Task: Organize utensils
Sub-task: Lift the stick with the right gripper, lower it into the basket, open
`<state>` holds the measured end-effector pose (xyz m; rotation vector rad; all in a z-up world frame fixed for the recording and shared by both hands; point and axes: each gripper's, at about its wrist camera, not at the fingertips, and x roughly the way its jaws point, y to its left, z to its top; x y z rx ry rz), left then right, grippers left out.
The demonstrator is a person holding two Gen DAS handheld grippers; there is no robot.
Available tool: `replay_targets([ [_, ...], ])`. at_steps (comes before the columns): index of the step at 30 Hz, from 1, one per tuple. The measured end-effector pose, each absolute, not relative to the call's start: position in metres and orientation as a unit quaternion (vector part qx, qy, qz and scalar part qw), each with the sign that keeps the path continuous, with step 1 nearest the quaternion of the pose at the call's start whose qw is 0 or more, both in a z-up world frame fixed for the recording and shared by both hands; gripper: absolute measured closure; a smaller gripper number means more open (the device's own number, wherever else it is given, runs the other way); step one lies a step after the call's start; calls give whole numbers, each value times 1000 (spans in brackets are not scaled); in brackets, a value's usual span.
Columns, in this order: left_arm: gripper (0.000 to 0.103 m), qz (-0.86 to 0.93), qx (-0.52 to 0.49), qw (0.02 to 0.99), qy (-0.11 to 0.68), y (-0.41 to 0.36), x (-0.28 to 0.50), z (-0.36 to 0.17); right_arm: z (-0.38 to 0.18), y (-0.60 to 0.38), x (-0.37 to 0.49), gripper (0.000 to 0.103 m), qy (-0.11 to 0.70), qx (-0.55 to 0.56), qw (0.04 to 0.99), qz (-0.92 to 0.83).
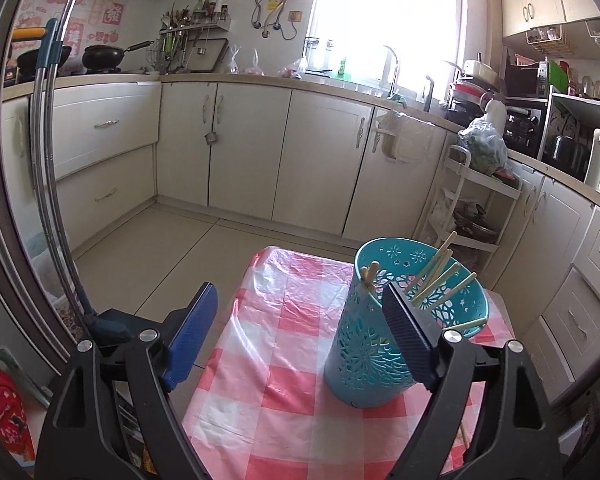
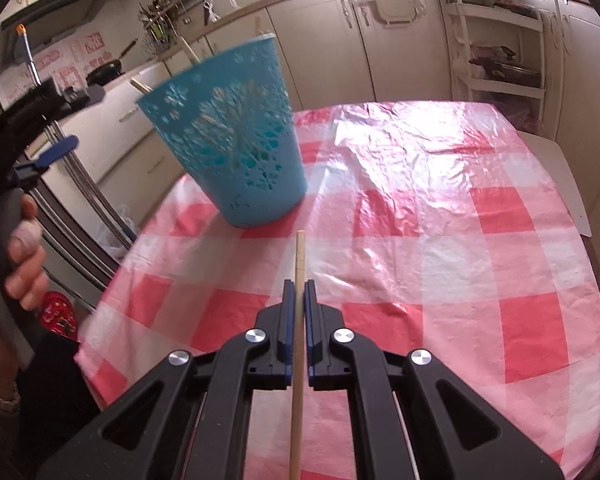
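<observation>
With the left gripper (image 1: 300, 328) jaws apart beside it, the blue holder (image 2: 236, 140) stands unheld, so the chopstick (image 2: 299, 264) clamped in the right gripper (image 2: 299, 292) could tip it.

chopsticks (image 1: 440, 280) in holder (image 1: 364, 360), holder on table (image 1: 268, 420)

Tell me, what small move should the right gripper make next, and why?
Probably carry the chopstick up over the blue basket rim. The right gripper is shut on it, the basket already holds other chopsticks, and the left gripper stands open beside it.
</observation>
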<state>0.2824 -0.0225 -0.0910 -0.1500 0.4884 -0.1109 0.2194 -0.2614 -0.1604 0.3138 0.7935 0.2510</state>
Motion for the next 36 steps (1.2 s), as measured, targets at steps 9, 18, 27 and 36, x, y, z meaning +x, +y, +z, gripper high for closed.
replay_targets([
  [9,22,-54,-76,966,242,-24,282,-90,-113,-262,219,98,332,198,906,170],
  [18,21,-45,-92,967,234,-17,281,-87,-45,-261,239,98,243,228,923,193],
  [27,18,-31,-116,965,234,-5,282,-85,13,-253,284,98,127,240,950,158],
  [36,17,-27,-142,960,241,5,285,-86,-5,-250,338,97,102,231,965,76],
])
